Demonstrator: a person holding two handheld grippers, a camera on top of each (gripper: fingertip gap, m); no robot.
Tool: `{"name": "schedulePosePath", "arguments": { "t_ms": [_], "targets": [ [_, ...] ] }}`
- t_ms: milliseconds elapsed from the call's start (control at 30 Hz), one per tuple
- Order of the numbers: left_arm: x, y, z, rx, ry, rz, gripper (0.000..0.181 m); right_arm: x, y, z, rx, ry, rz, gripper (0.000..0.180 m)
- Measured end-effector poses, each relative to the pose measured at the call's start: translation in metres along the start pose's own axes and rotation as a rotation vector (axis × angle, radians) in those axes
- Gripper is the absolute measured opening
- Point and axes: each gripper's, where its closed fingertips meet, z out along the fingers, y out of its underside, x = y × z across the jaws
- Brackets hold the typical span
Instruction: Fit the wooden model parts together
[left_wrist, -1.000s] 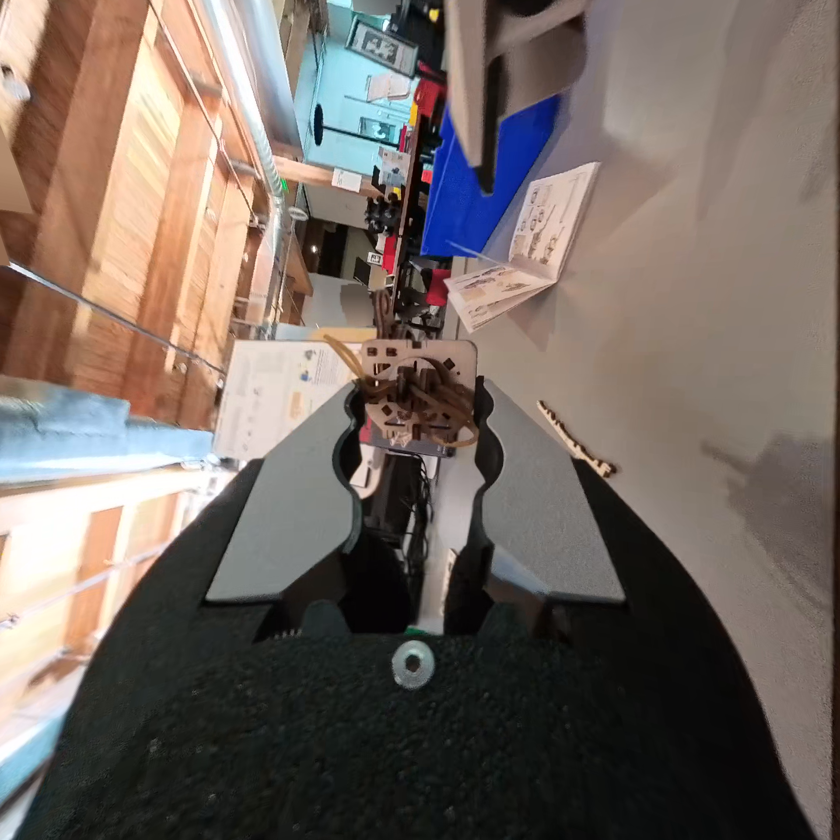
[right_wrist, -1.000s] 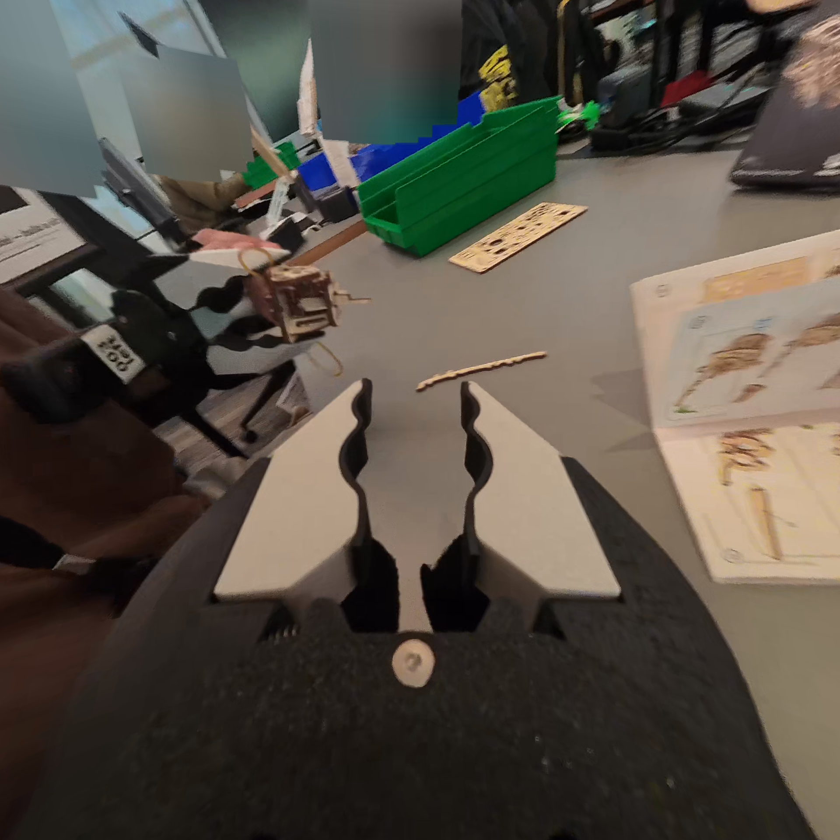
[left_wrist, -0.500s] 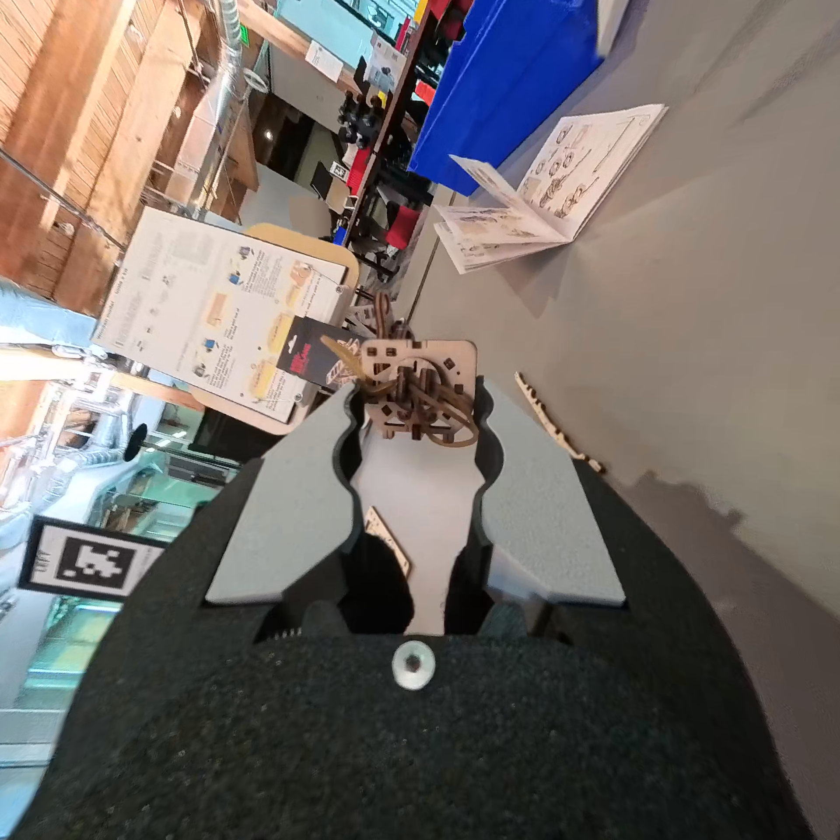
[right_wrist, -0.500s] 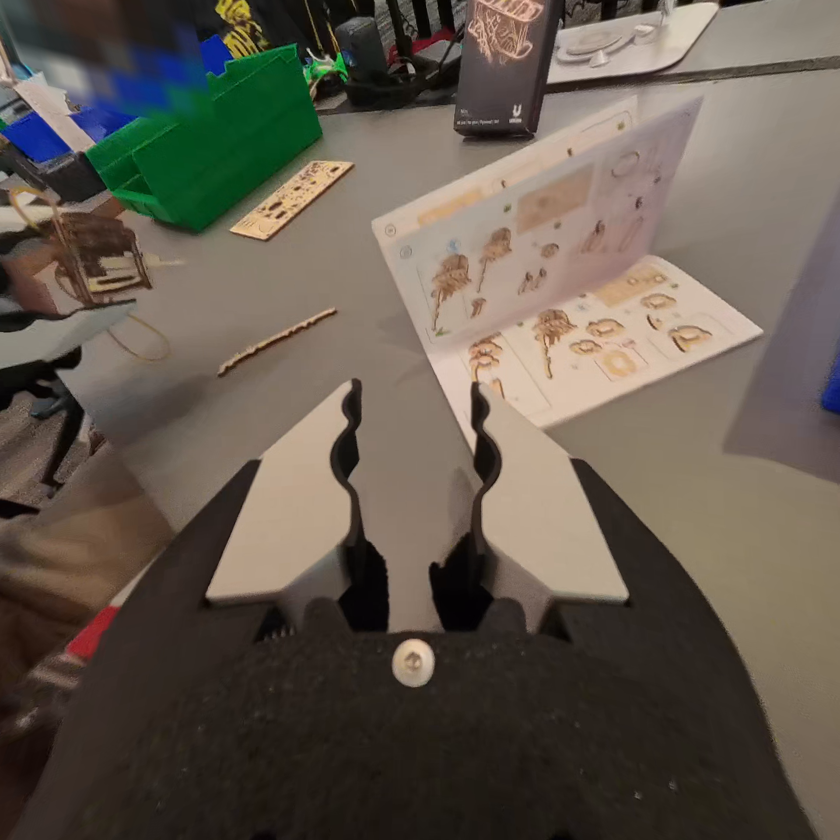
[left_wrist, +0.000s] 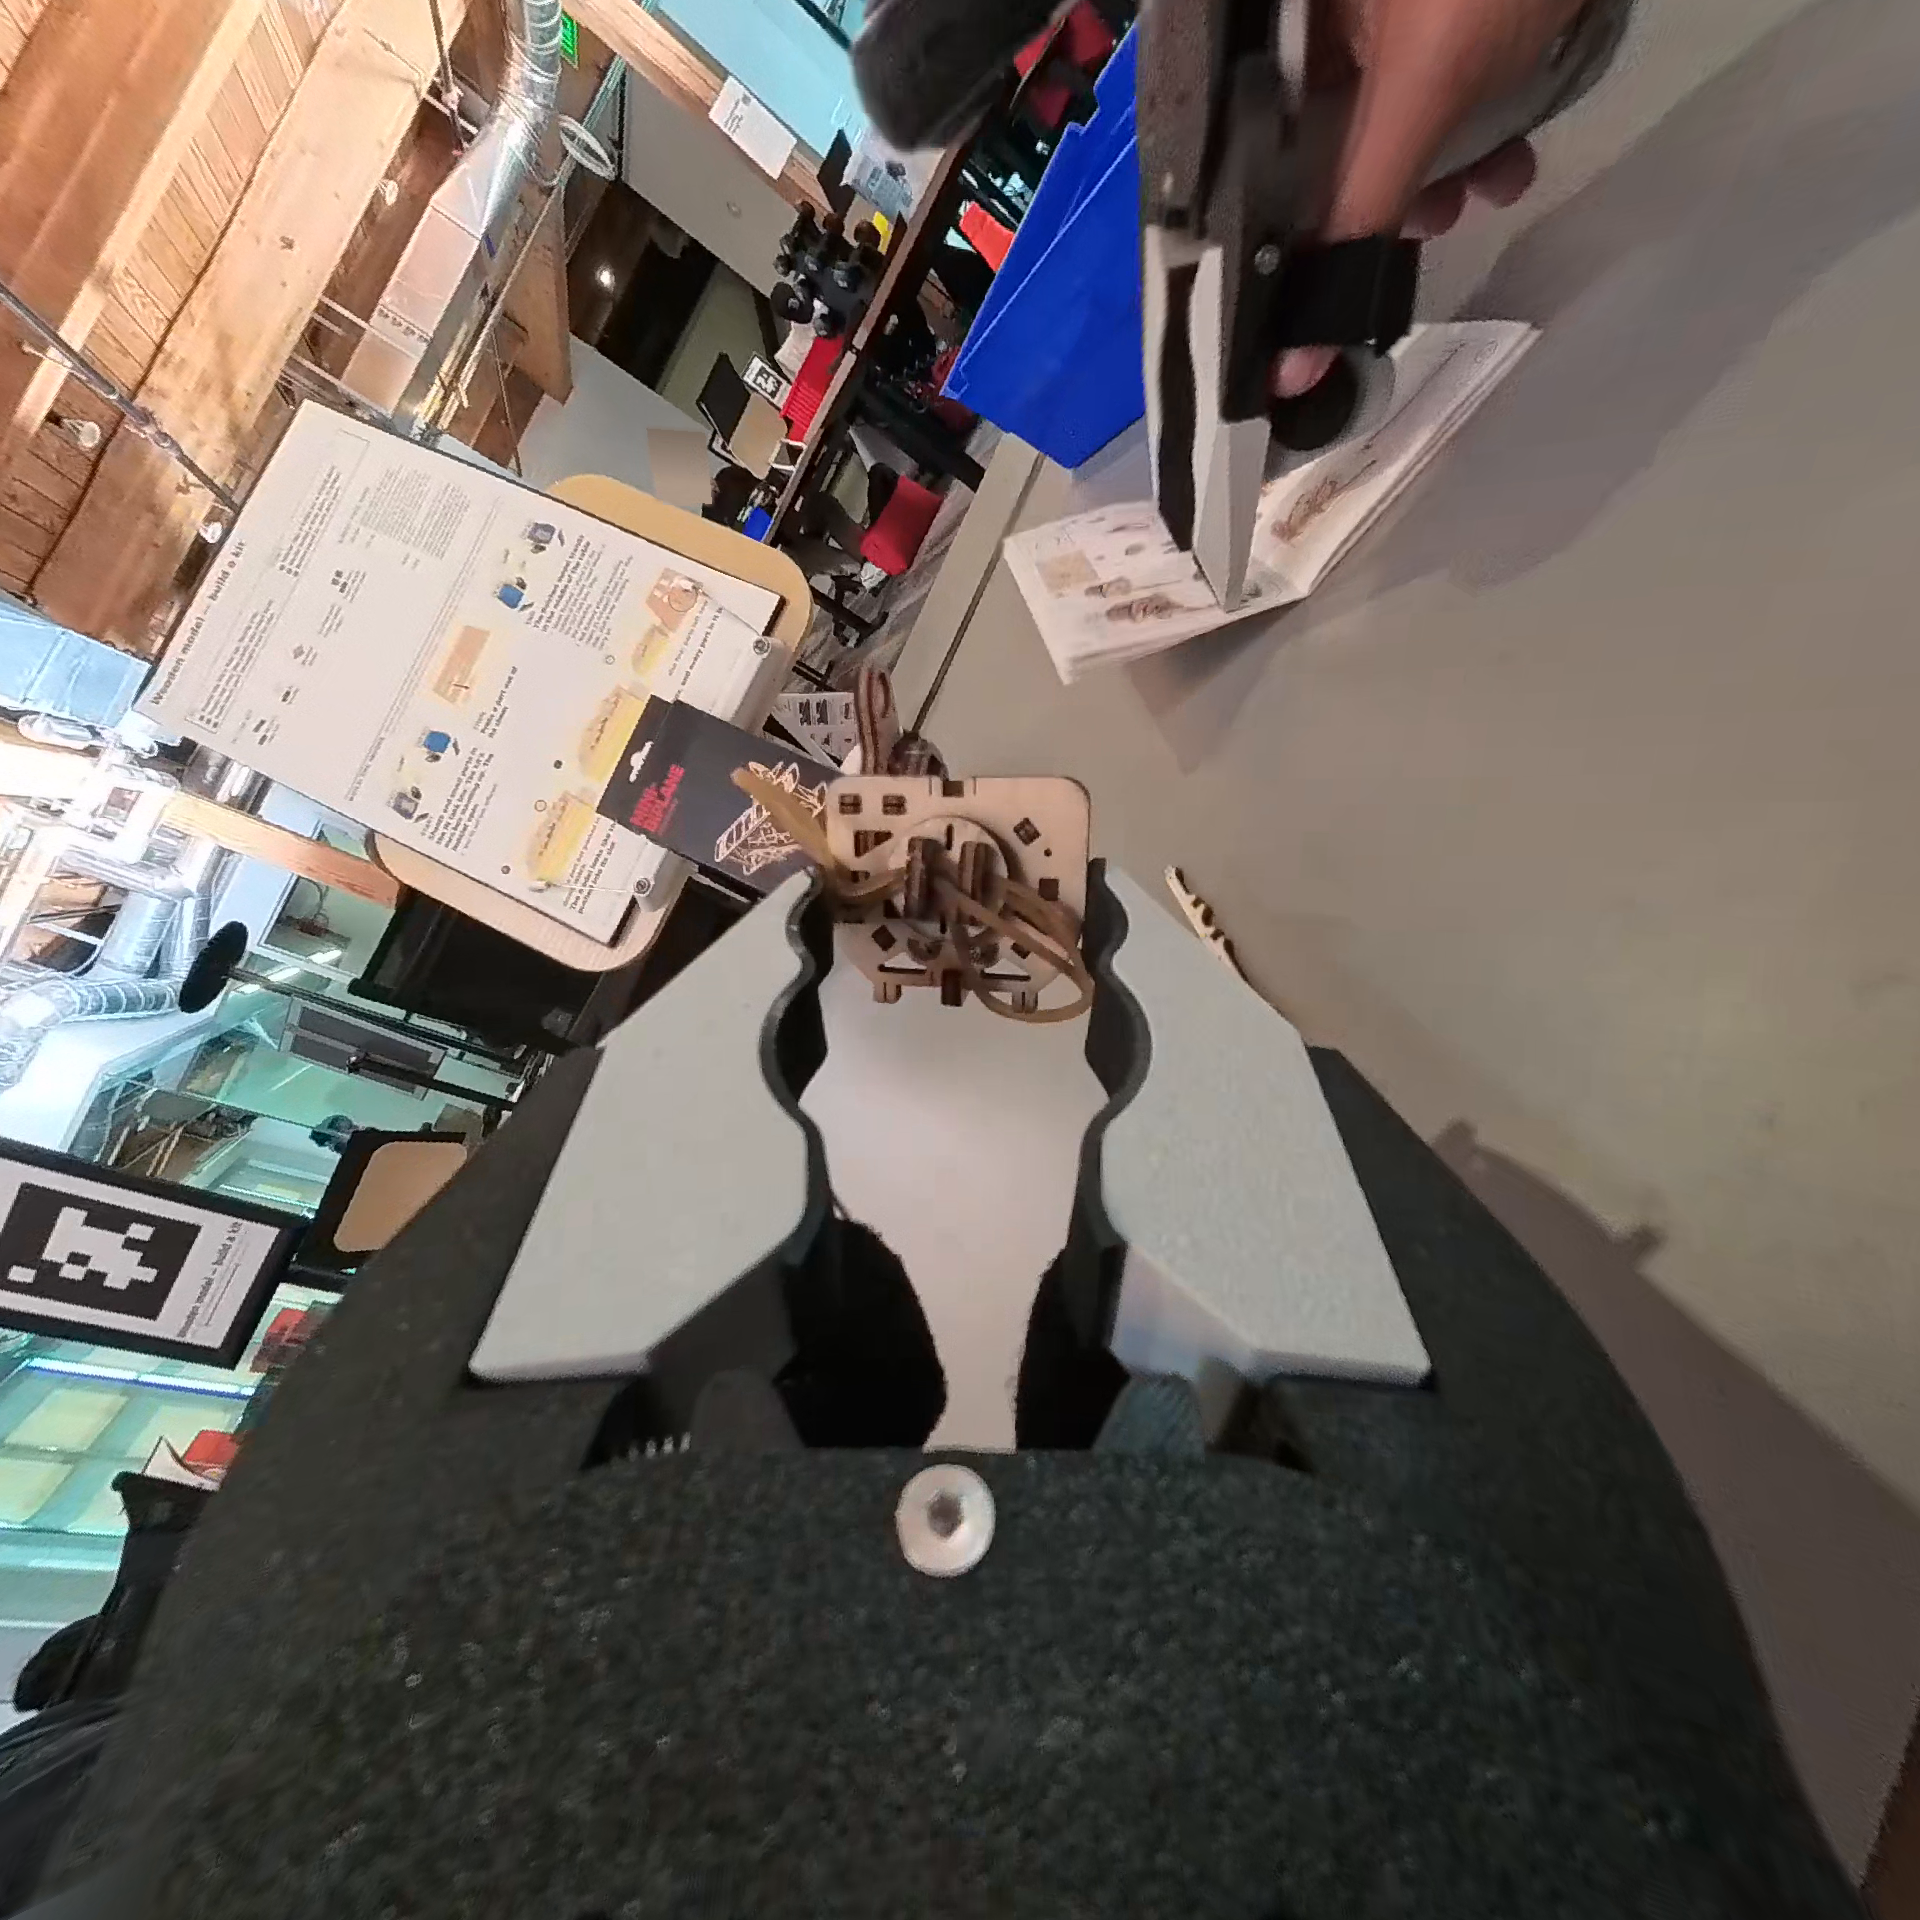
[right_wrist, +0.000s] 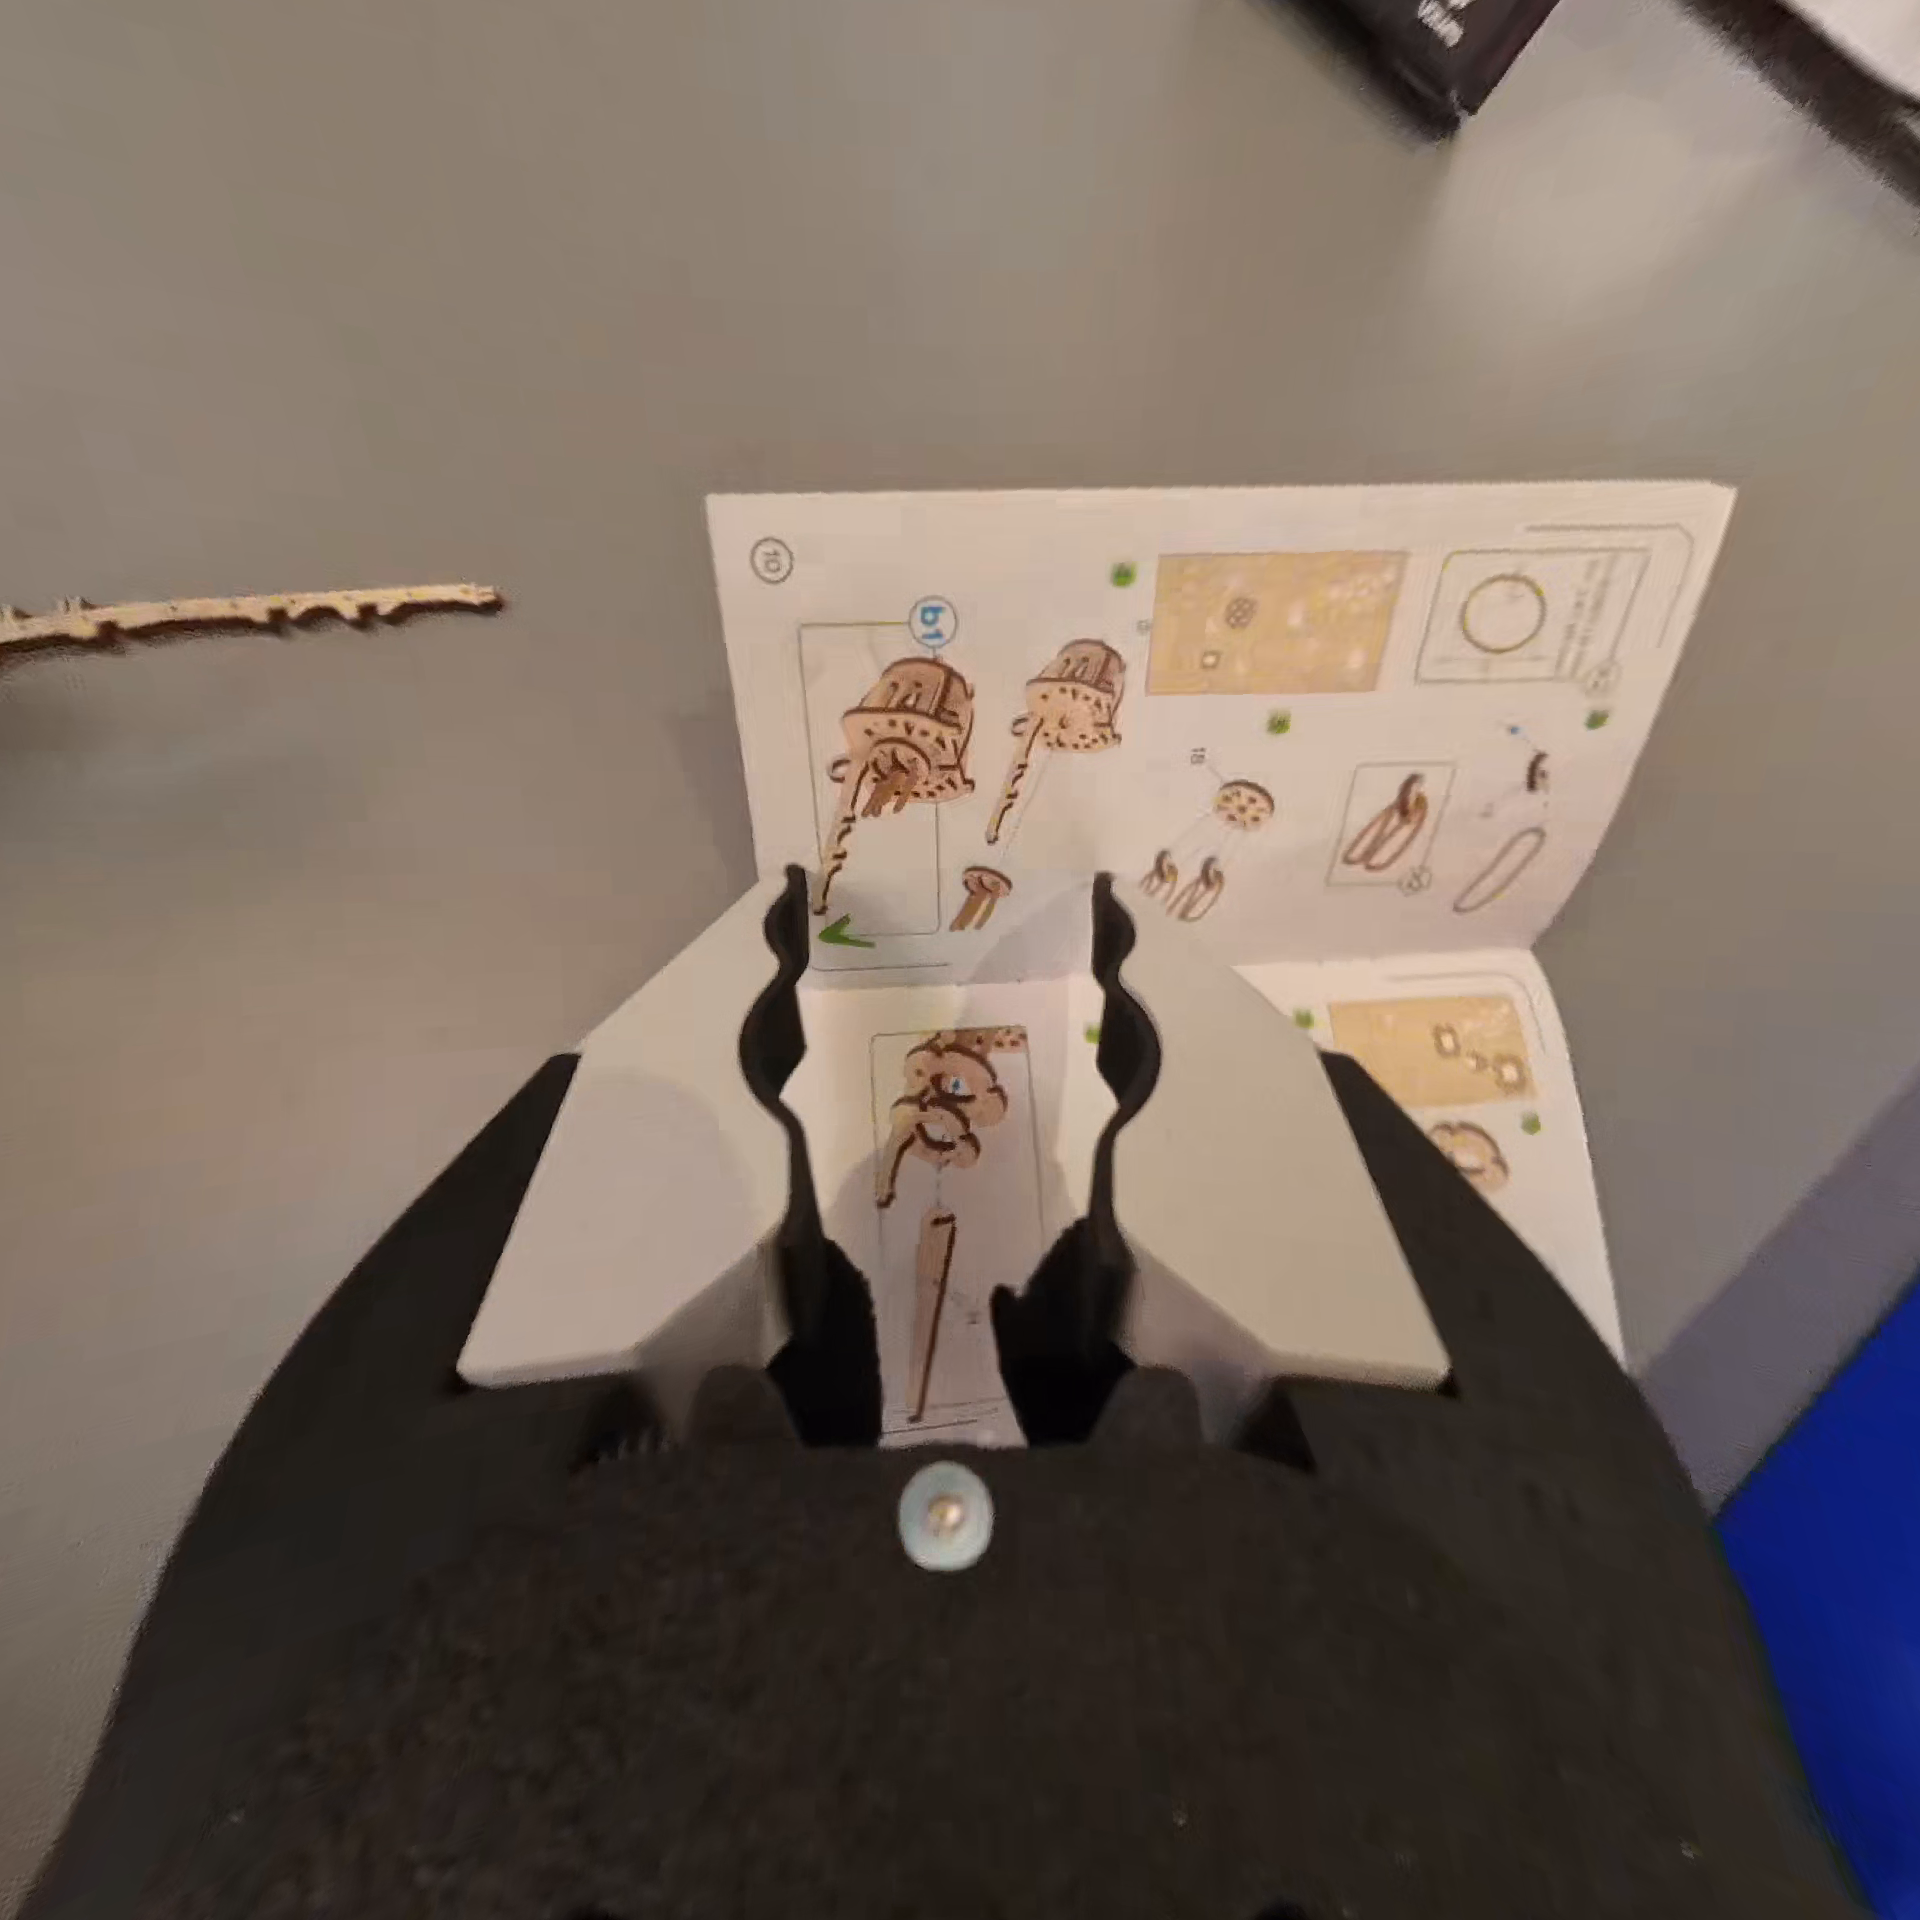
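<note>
Right, my left gripper (left_wrist: 951, 914) is pinching the wooden model assembly (left_wrist: 956, 883) between its fingertips, a square perforated plate with rubber bands looped over its pegs, held up off the grey table (left_wrist: 1558, 831). My right gripper (right_wrist: 945, 904) has its fingers spread with nothing between them, and it hangs directly over the open instruction booklet (right_wrist: 1247, 675), which lies on the table with its far page propped up. In the left wrist view that same gripper shows at top right, a hand (left_wrist: 1434, 114) wrapped round its handle, tips pointing down at the booklet. A thin, jagged wooden strip (right_wrist: 249, 618) lies flat on the table to the left of the booklet, well apart from both grippers. A blue bin (left_wrist: 1060, 312) sits beyond the booklet.
</note>
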Motion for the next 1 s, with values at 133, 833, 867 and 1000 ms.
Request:
{"name": "schedulePosePath", "arguments": {
  "t_ms": [133,833,867,1000],
  "targets": [
    [0.001,0.003,-0.002,-0.012,0.013,0.004,0.046,0.001,-0.004,0.008,-0.047,-0.056,0.015,0.054],
    [-0.043,0.065,-0.008,-0.238,0.494,-0.303,0.046,-0.171,-0.045,-0.009,0.136,-0.444,0.234,0.040],
    [-0.046,0.066,-0.007,-0.240,0.452,-0.346,0.046,-0.186,-0.041,-0.002,0.123,-0.432,0.253,0.038],
    [-0.037,0.069,-0.015,-0.275,0.329,-0.504,0.046,-0.205,-0.034,0.025,0.087,-0.305,0.353,0.035]
  ]
}}
